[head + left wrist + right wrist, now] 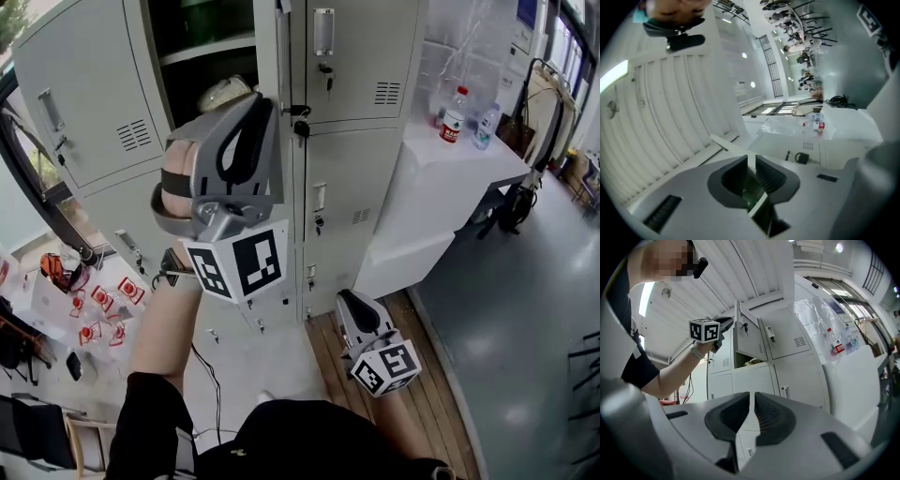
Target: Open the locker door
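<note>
Grey steel locker door [749,339] in the top row, standing out from its bank of lockers [361,211], a key [745,327] hanging from the lock. Thin free edge of the door pinched between the jaws of the raised left gripper [751,160], pads almost together on the sheet metal. Behind the door, an open compartment with a shelf [208,52] and a pale object [225,94] beneath it. Second door [75,94] wide open at the far left, the neighbour on the right closed. Right gripper [752,398] held low in front of the lockers, jaws pressed together on nothing, above a strip of wooden floor [412,412]. To the right, a white desk [469,171] beside the lockers, a red-labelled bottle [454,114] and a clear bottle [486,125] at its far edge. Beyond the desk, smooth grey floor [525,328]; red-and-white items [103,309] scattered low at the left.
</note>
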Motion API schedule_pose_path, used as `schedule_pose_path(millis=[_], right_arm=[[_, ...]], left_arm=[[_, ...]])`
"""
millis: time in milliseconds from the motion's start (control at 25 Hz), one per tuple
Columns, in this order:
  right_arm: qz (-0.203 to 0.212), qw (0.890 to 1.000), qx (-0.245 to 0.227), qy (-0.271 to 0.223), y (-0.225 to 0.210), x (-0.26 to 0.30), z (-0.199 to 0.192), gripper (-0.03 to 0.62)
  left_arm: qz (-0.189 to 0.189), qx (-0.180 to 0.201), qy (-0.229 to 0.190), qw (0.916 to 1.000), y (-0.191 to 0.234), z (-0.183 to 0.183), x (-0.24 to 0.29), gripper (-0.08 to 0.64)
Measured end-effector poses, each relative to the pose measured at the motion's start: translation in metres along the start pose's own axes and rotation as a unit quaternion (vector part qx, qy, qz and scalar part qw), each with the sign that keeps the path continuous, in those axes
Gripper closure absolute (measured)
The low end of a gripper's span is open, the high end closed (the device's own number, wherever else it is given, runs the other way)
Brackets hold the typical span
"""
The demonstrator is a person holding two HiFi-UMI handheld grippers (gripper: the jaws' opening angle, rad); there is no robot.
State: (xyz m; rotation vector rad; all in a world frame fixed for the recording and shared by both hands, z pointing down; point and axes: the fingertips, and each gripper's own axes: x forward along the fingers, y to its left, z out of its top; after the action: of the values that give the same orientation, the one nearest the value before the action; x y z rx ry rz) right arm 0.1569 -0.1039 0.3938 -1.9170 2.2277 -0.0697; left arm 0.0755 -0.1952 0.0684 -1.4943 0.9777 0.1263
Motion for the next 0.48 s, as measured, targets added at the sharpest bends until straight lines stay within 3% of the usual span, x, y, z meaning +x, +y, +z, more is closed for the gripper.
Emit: schedule_pose_path(millis=[120,240,480], right_arm=[[0.002,1.0,0.0,0.002,0.0,0.003,-0.001,0.542],[0.006,1.0,-0.001,0.002,0.004,0.006,-0.001,0.541],[0.012,1.0,-0.001,0.004,0.011,0.008,-0.005,0.543]], left_arm=[[0.023,-0.017,0.039,0.9988,0.018,-0.027,0.001,0.492],[-0.001,-0.021,0.072,0.9972,0.013,-0.046,0.006,0.492],[-0.054,-0.009,0.062,0.9965,-0.015,-0.036,0.01,0.494]])
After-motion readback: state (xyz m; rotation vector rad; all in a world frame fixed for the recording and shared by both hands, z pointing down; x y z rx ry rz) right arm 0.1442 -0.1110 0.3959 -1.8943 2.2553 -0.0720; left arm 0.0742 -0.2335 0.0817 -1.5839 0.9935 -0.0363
